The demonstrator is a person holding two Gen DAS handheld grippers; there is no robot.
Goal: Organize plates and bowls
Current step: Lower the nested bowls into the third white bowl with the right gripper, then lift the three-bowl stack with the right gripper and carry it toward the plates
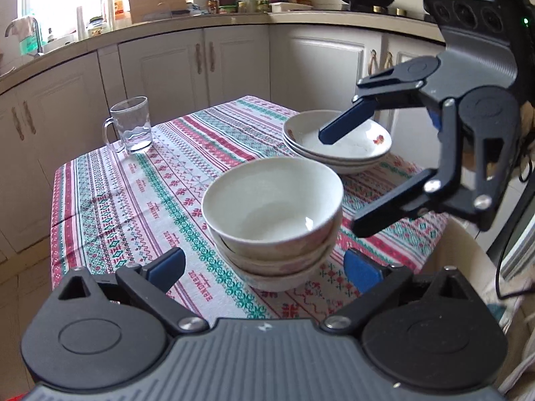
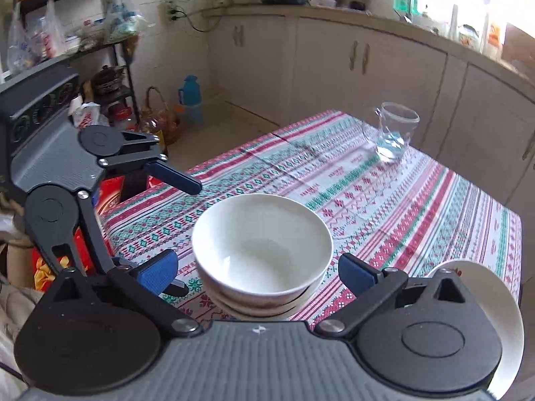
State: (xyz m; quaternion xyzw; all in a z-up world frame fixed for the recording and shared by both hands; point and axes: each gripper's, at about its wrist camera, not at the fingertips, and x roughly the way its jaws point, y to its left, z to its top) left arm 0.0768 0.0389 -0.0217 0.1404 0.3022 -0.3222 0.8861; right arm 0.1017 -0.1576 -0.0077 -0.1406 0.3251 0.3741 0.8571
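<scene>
A stack of white bowls [image 1: 272,224] is seen near the front edge of the table, on a patterned tablecloth [image 1: 133,197]. Three nested bowls can be counted in the left wrist view. The top bowl [image 2: 262,249] is observed to be empty; its inside is plain white.

Behind the bowls and to their right, a stack of shallow plates [image 1: 337,143] is recorded, at least two deep, with a small red motif on the upper rim. No food is seen in the top plate. In the right wrist view only a white plate edge [image 2: 501,300] is visible, at the lower right.

A glass mug [image 1: 131,125] stands upright near the far left corner of the table, well apart from the crockery. Whether it holds any liquid cannot be determined.

The left gripper [image 1: 264,267] is held spread wide, one finger on each side of the bowl stack, with nothing grasped. The right gripper [image 2: 257,272] is likewise spread wide around the same stack from the other side, nothing grasped; contact with the bowls cannot be confirmed.
</scene>
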